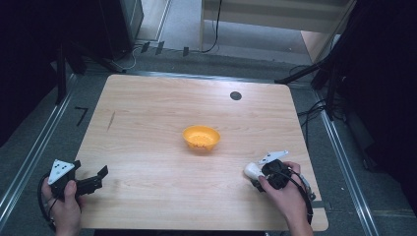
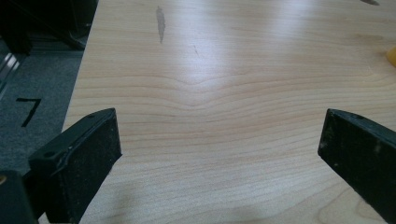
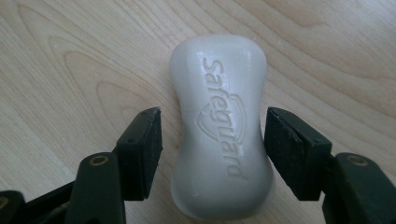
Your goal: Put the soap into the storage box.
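While your right gripper (image 3: 214,140) straddles the soap bar (image 3: 222,126), the grasp itself is not yet made: in the right gripper view a sliver of table shows between each black pad and the soap's flanks, so the jaws stand a little apart on either side of it without pressing. The soap lies flat on the wooden table (image 1: 162,108), near your right-hand edge, well apart from the orange bowl (image 1: 201,138) at the middle. If the bowl is where the bar is meant to go, the closing, lifting, carrying and setting down are all left to do.

Your left gripper (image 1: 91,183) rests at the near left corner, jaws spread wide over bare wood with nothing between them.

As for the soap, it is a white, smooth, rounded bar with a pinched waist, lettering and a shield mark embossed on its upper face. Your pads sit level with that waist. I judge it to be hard and slick, so you want an even squeeze across the narrow part.
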A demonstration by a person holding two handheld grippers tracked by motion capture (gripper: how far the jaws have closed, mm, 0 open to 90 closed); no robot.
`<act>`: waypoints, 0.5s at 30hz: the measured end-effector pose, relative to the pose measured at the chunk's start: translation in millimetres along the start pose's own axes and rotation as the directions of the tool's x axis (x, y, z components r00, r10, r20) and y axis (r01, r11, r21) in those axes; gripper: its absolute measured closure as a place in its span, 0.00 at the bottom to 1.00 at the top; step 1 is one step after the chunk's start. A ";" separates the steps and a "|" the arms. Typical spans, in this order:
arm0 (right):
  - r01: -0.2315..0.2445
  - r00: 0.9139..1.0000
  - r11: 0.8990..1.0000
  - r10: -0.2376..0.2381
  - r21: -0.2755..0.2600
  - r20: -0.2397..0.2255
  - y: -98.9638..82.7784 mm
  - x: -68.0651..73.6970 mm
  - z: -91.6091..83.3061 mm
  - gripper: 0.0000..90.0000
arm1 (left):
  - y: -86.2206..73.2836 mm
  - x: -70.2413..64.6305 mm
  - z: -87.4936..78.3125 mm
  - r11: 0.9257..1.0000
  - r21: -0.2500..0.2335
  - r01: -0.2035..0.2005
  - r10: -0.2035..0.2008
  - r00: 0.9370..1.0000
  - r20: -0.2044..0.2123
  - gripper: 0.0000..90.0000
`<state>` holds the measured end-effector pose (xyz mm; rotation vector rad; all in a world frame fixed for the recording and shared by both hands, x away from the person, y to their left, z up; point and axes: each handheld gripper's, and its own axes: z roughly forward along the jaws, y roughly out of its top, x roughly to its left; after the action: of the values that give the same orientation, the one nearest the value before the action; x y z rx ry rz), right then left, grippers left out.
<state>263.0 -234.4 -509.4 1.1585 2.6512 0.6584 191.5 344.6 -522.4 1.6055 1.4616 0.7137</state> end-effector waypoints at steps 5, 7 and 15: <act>-0.011 1.000 1.000 0.011 0.011 0.003 0.4 -1.1 3.2 0.47 | 0.0 0.1 0.1 1.000 -0.001 0.001 -0.001 1.000 0.002 0.00; -0.011 1.000 1.000 0.011 0.018 0.004 0.8 -1.1 4.3 0.47 | 0.0 0.2 0.1 1.000 0.000 0.001 -0.001 1.000 0.002 0.00; -0.013 1.000 0.999 0.014 0.039 -0.005 1.9 -1.8 8.4 0.49 | 0.0 0.2 0.2 1.000 -0.001 0.002 -0.002 1.000 0.002 0.00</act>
<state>268.2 -231.8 -516.1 1.1875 2.6743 0.6148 191.7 344.7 -522.5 1.6040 1.4610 0.7113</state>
